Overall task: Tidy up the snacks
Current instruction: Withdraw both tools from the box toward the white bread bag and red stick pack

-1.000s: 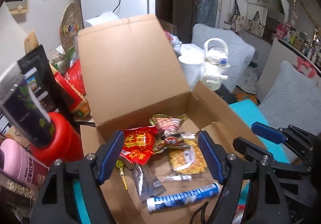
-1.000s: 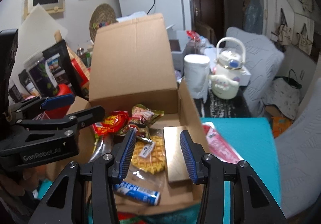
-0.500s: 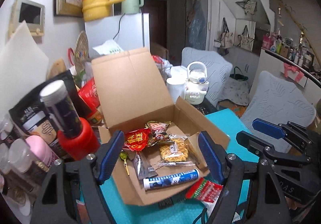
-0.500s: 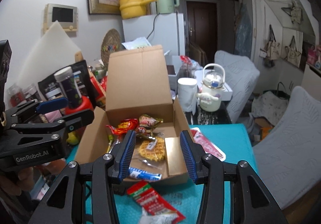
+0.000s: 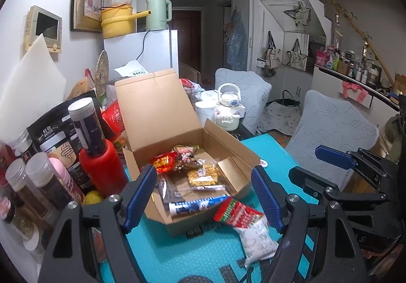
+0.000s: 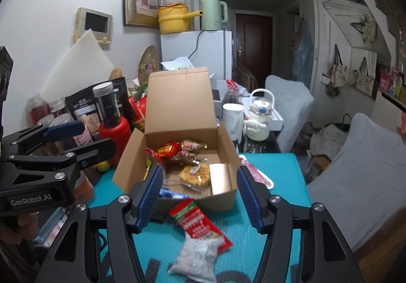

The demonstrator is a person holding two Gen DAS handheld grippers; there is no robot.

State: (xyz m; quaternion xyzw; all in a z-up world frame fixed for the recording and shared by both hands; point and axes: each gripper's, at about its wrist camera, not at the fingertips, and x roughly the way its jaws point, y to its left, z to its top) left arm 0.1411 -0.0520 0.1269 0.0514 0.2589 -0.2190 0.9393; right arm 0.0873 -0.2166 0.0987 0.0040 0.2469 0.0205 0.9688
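Both grippers hover empty in front of the open cardboard box (image 6: 177,156), so the step in hand looks like a pause between placements: several snacks already lie in the box, and one packet waits outside it. The left gripper (image 5: 203,196) has its fingers wide apart, framing the box from the near side. The right gripper (image 6: 199,196) is likewise spread, with nothing between its blue pads.

The loose item is a red-and-white snack packet (image 6: 200,234) lying flat on the teal worktop (image 6: 279,194), just at 6 o'clock from the box's front wall. The next move probably calls for one gripper to drop down over it, pinch it across its narrow width and lift it over the front wall into the box.

The packet is a crinkled soft pouch, red with a green stripe at its far end and pale at its near end; its print is too blurred to read. Inside the box lie a red wrapper (image 6: 165,149), a waffle in clear film (image 6: 195,176), a blue-and-white tube (image 5: 198,204) at the front and a gold carton (image 6: 220,179) at 3 o'clock.
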